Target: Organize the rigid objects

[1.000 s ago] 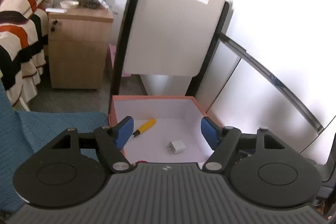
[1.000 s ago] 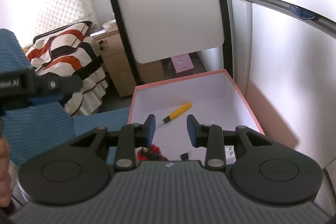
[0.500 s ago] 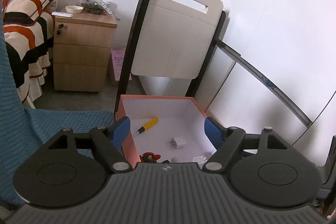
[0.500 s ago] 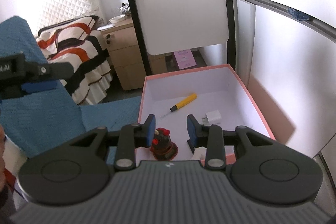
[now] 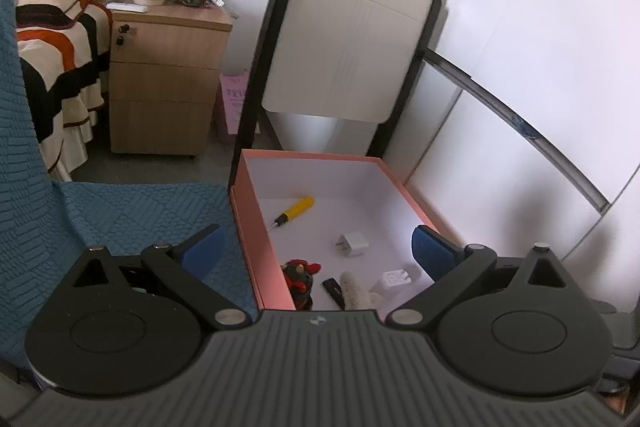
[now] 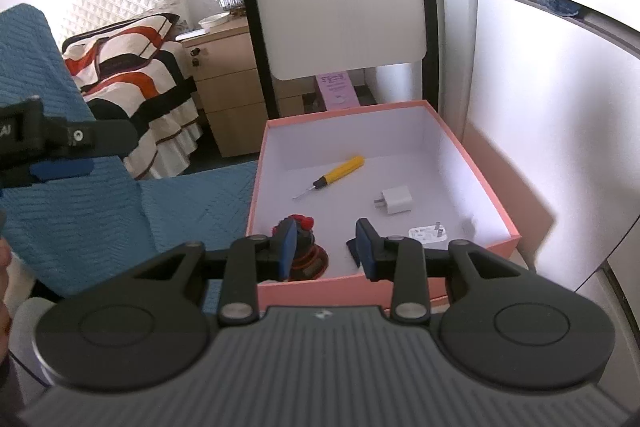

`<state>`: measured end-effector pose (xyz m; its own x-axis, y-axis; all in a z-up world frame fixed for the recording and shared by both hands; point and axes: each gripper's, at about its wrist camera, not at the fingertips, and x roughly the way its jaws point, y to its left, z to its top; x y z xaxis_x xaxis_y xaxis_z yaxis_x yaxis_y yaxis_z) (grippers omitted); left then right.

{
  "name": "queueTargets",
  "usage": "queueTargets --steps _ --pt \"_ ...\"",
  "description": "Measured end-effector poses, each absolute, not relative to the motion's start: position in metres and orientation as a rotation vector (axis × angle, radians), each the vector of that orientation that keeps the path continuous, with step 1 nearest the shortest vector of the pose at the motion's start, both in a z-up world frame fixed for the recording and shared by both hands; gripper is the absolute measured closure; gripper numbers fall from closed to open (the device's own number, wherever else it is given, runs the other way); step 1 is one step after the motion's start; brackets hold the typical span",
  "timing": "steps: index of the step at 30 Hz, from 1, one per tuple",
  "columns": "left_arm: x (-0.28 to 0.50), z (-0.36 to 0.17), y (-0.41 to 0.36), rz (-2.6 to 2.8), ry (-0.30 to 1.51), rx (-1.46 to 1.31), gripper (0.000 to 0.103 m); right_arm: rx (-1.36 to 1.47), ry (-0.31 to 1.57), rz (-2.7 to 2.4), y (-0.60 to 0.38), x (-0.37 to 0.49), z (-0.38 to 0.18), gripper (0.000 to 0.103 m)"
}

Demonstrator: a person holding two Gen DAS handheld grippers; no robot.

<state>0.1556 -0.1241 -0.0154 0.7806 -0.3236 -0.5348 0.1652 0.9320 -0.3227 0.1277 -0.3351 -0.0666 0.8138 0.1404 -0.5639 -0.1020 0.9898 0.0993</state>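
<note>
A blue quilted cover [image 5: 120, 211] is spread over the seat on the left, and a white folding chair [image 5: 352, 47] is leaned against the wall behind. Beside the cover, a pink box [image 6: 496, 203] with a white inside is set, open at the top.

The left gripper [image 5: 316, 247] is seen spread wide, its jaws having just been opening; nothing is pressed between them, one finger being over the blue cover and the other over the box's right side. The right gripper [image 6: 326, 247] is held partly apart above the box's near edge, nothing being pinched.

Inside the box, a yellow-handled screwdriver [image 6: 332, 175] is laid near the back. A dark figurine with red tufts [image 6: 304, 247] is stood at the near left corner. A white charger plug [image 6: 394, 205] is laid mid-floor, and a second white plug [image 6: 428, 233] nearer the front.
</note>
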Motion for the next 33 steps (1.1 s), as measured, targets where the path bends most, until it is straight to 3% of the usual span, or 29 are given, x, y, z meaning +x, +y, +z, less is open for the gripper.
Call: queueTargets --steps 16,18,19,20,22,33 --pt "0.161 -0.055 -0.129 -0.223 0.690 -0.246 0.002 0.094 0.650 0.073 -0.341 0.123 -0.092 0.066" --pt "0.162 -0.058 -0.130 -0.218 0.693 -0.240 0.002 0.097 0.657 0.071 -0.343 0.124 -0.094 0.056" --pt "0.162 -0.057 -0.131 -0.217 0.692 -0.230 0.002 0.091 0.655 0.068 -0.343 0.124 -0.094 0.042" --pt "0.162 -0.058 -0.132 -0.214 0.690 -0.213 0.002 0.085 0.650 0.065 -0.343 0.124 -0.095 0.021" --pt "0.162 -0.058 -0.135 -0.193 0.686 -0.179 0.002 0.075 0.643 0.052 -0.343 0.125 -0.095 0.000" --pt "0.169 -0.066 -0.133 -0.175 0.729 -0.191 0.002 0.071 0.644 0.040 -0.346 0.129 -0.095 0.000"
